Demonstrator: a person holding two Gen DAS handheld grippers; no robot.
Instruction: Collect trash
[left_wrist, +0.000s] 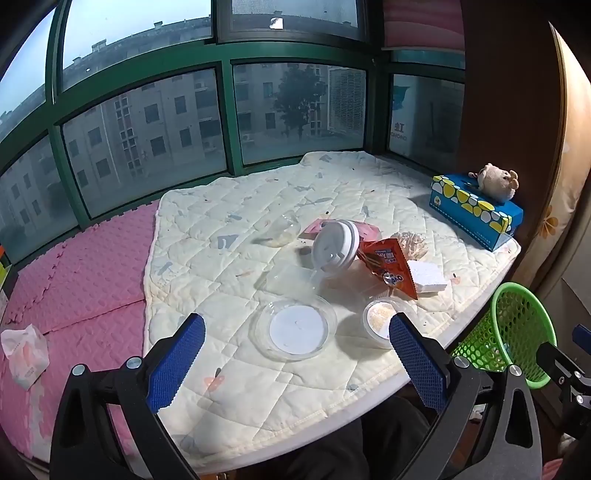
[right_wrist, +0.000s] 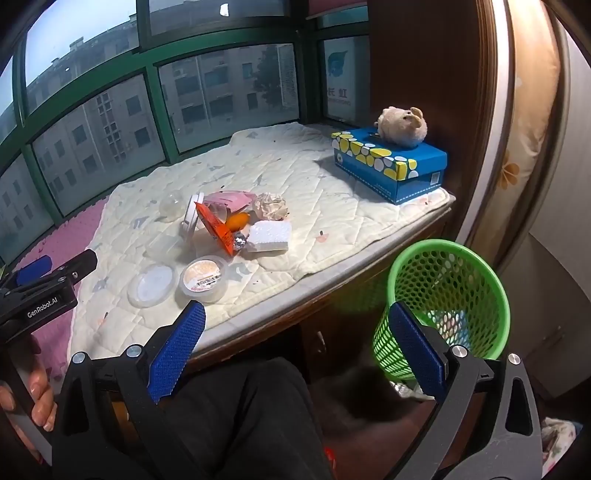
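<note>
**Blue pads spread wide, trash pile waiting on the quilt**

Blue textured pads on both sides, and neither one has anything in it. The left hand-held gripper has its jaws as far apart as they go, hanging over the near edge of the cream quilted mat, nothing between the pads. Same deal with the right hand-held gripper: jaws wide, empty, sitting off the edge of the ledge above a dark trouser leg. Its right pad overlaps the green mesh basket in the picture, can't tell if it actually touches.

Just ahead of the left one there's a clear round lid lying flat, and right beside it a small sealed cup with a printed top. Behind those sits the main heap, all bunched together: a white cup lid tipped up on edge, an orange snack wrapper leaning against it, a white foam block, a crumpled paper ball, something small and orange, a pink packet and a clear dome cup.

Farther right, against the brown wall, a blue tissue box has a plush toy on top. The basket stands below the ledge on the right with some stuff already in the bottom. Off to the left, a crumpled white bag lies on the pink foam mat.
</note>
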